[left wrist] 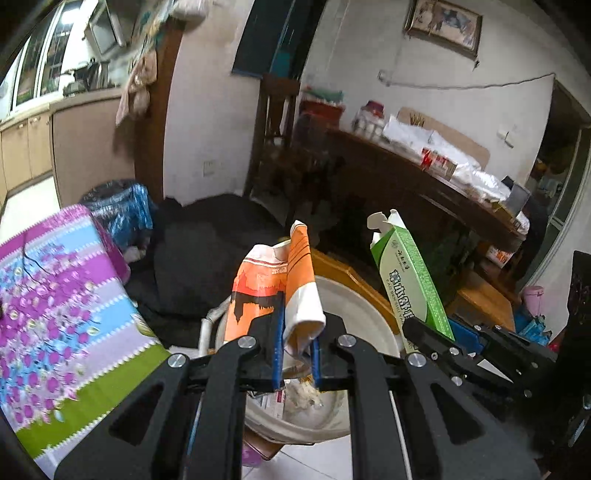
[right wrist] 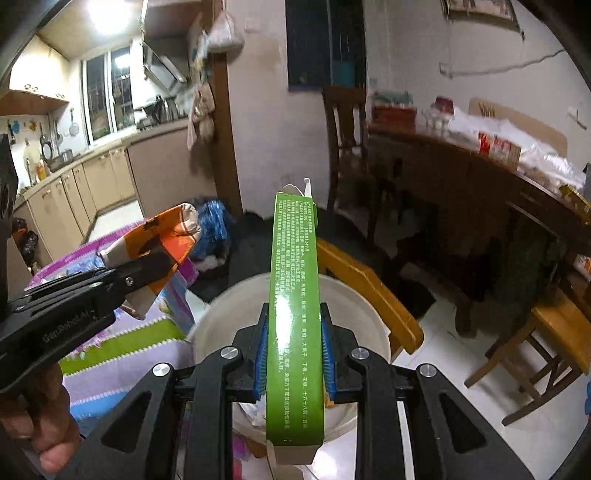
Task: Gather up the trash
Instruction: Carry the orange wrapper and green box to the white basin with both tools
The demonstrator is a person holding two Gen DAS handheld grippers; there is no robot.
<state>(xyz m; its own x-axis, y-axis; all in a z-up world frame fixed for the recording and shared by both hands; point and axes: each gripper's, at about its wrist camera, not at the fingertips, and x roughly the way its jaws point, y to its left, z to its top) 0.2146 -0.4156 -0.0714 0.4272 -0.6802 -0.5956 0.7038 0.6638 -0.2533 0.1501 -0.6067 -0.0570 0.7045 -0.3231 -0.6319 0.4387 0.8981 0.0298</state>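
Dim room, bright ceiling lamp [right wrist: 110, 13] glare upper left, motion blur, fisheye-bent dark edges.

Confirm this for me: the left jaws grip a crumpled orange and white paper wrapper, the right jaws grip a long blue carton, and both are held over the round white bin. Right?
Not quite. The long carton in the right gripper is green, not blue, as the right wrist view shows. The rest holds: the left gripper grips the crumpled orange and white paper wrapper, both over the round white bin.

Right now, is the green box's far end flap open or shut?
Open. In the left wrist view the green box has white flaps standing up at its far end, unfolded. The right tongs grip its lower part.
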